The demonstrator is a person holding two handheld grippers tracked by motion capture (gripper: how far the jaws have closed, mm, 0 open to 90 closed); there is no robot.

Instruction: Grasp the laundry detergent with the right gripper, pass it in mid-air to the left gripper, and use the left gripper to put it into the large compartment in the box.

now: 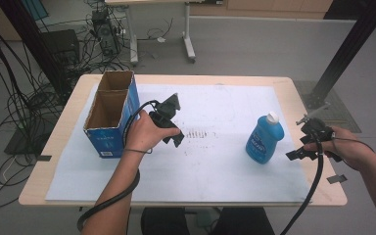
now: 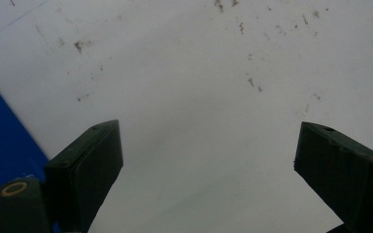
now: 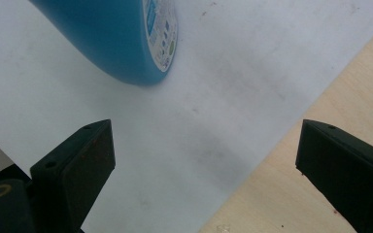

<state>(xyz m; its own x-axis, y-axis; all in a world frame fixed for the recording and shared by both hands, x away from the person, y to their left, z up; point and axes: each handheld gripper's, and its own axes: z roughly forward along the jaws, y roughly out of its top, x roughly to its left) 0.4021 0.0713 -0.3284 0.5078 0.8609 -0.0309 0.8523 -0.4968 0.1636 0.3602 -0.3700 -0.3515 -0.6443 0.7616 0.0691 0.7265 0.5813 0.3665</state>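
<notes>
A blue bottle [image 1: 264, 138] with a white cap stands upright on the white sheet [image 1: 215, 166], right of centre. Its blue base [image 3: 121, 43] shows at the top of the right gripper view. My right gripper [image 1: 301, 152] hovers just right of the bottle, over the sheet's right edge, open and empty [image 3: 204, 160]. An open-topped blue cardboard box [image 1: 111, 113] with two compartments stands at the left. My left gripper [image 1: 176, 138] sits just right of the box, pointing down at bare sheet, jaws wide apart with nothing between them [image 2: 209, 155]. The box's blue wall [image 2: 2, 136] shows beside its left jaw.
The sheet covers most of a wooden table [image 1: 318, 137]; bare wood [image 3: 320, 121] lies under my right gripper's right jaw. A patch of dark specks [image 1: 198, 133] marks the sheet's middle. Cables and desk legs [image 1: 188, 44] stand on the floor beyond the table.
</notes>
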